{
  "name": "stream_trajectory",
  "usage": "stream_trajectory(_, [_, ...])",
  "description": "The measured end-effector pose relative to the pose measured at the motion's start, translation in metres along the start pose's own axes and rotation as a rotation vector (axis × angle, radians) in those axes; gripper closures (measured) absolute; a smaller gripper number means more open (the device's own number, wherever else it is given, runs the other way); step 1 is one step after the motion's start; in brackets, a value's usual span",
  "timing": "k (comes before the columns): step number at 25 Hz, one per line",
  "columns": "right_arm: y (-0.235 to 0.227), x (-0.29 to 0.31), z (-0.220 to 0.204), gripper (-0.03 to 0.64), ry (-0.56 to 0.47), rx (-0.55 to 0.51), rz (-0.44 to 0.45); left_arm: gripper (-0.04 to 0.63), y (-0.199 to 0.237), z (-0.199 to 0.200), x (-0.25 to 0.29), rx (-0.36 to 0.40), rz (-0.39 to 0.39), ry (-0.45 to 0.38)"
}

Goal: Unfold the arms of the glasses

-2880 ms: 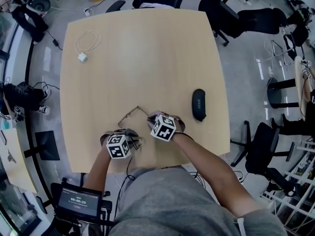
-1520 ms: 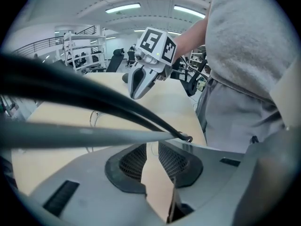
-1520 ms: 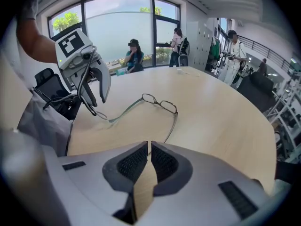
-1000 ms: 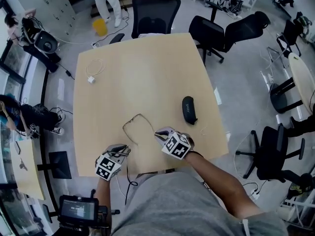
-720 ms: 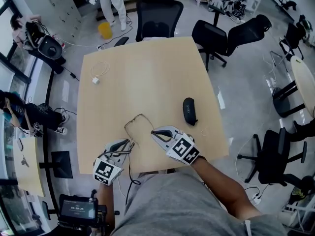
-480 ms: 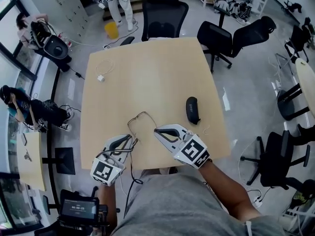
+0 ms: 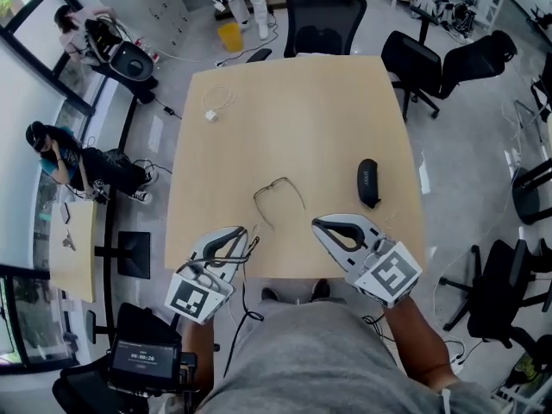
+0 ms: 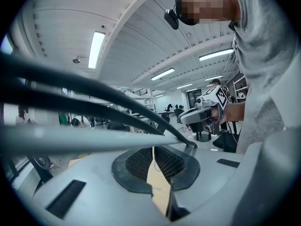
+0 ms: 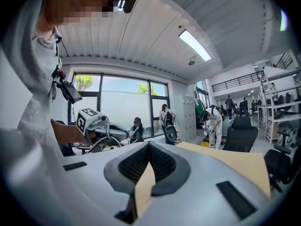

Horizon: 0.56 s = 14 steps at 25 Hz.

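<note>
My left hand-held gripper point(image 7: 240, 234) and right hand-held gripper point(image 7: 321, 224) hung at the near edge of the table point(image 7: 285, 110). Each was clenched on nothing, its pads meeting at the tips. The glasses point(image 7: 279, 198) lay on the table just beyond and between them, touching neither, left of a dark case point(image 7: 368, 183). The wire frame looked too thin to tell whether both arms stood fully open. Reaching in with jaws closed, I judged, could shove the frame or strain a hinge.
</note>
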State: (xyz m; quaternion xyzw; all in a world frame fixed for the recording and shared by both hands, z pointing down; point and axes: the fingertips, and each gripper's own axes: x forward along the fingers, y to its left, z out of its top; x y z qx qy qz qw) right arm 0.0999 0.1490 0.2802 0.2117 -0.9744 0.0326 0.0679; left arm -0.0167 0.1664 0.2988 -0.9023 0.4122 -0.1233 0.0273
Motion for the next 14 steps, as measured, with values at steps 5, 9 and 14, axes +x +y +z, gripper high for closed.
stream_trajectory(5, [0.01, -0.002, 0.016, 0.609, 0.008, -0.024, -0.05, 0.58, 0.006, -0.005, -0.017, -0.009, -0.032, 0.015])
stream_trajectory(9, [0.047, 0.04, 0.01, 0.609, 0.004, -0.026, -0.078, 0.58, 0.026, -0.019, -0.066, 0.008, -0.035, -0.045])
stream_trajectory(14, [0.126, 0.085, 0.028, 0.609, 0.022, -0.028, -0.103, 0.578, 0.047, -0.026, -0.151, 0.043, -0.064, -0.044])
